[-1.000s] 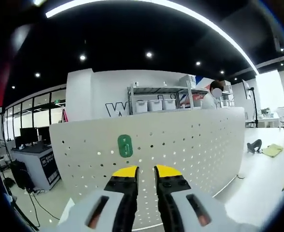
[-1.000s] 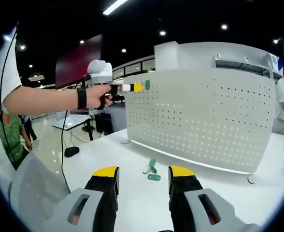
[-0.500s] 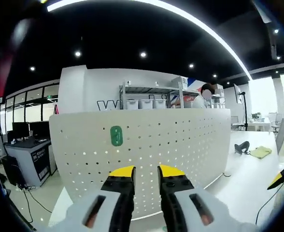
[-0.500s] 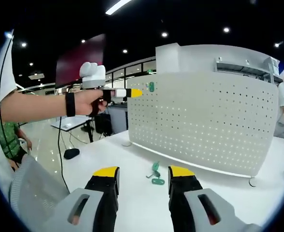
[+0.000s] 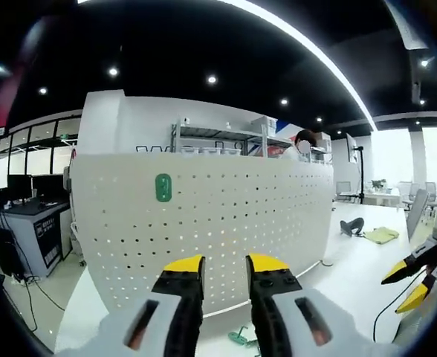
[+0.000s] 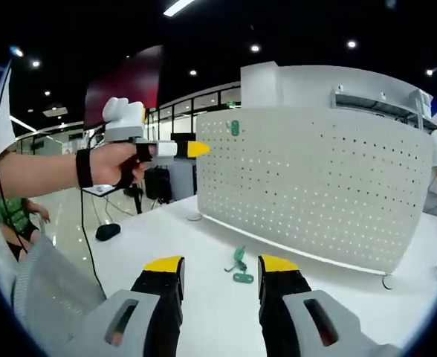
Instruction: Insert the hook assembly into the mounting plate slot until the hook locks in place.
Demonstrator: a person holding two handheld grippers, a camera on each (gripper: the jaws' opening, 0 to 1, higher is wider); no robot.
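The white perforated mounting plate (image 5: 226,223) stands upright on the table. A green hook piece (image 5: 163,187) sits on its upper left, and it also shows high on the mounting plate (image 6: 315,186) as the hook piece (image 6: 234,128). My left gripper (image 5: 224,264) is open and empty, a short way back from the plate. In the right gripper view the left gripper (image 6: 192,149) is held up by a hand, left of the hook piece. Two loose green hooks (image 6: 238,265) lie on the table just ahead of my open right gripper (image 6: 221,264). The right gripper (image 5: 412,279) also shows in the left gripper view.
The white table (image 6: 204,312) runs under the plate; its left edge drops to the floor. A black object (image 5: 350,226) and a yellow cloth (image 5: 382,235) lie far right. A person (image 5: 302,145) stands by shelves behind the plate. The plate's round foot (image 6: 386,279) rests at right.
My left gripper has drawn back and leftwards from the plate, its jaws a little wider, with the green hook piece left on the plate. The right gripper has stayed put.
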